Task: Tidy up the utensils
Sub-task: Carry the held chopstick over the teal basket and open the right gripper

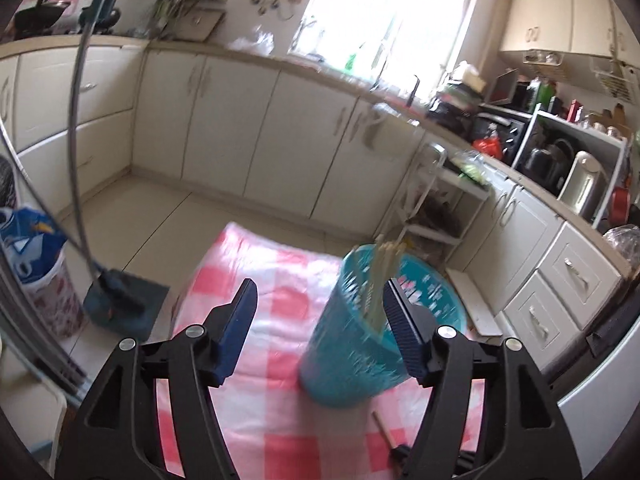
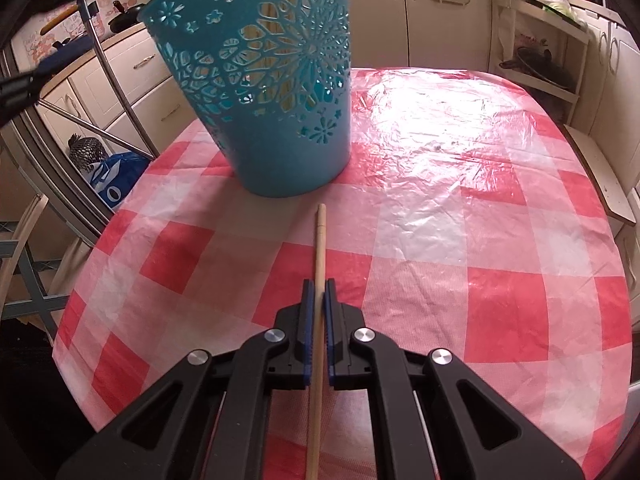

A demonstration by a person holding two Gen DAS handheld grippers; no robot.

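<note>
A teal perforated basket stands on the red-and-white checked tablecloth. In the left wrist view the basket is blurred and holds pale wooden sticks that poke above its rim. My left gripper is open, above the table, with its right finger beside the basket. My right gripper is shut on a wooden chopstick, whose tip points at the basket's base. The right gripper also shows low in the left wrist view.
Cream kitchen cabinets line the far wall under a bright window. A metal stand with a teal base is left of the table. A blue bag lies on the floor at left. A white rack stands behind the table.
</note>
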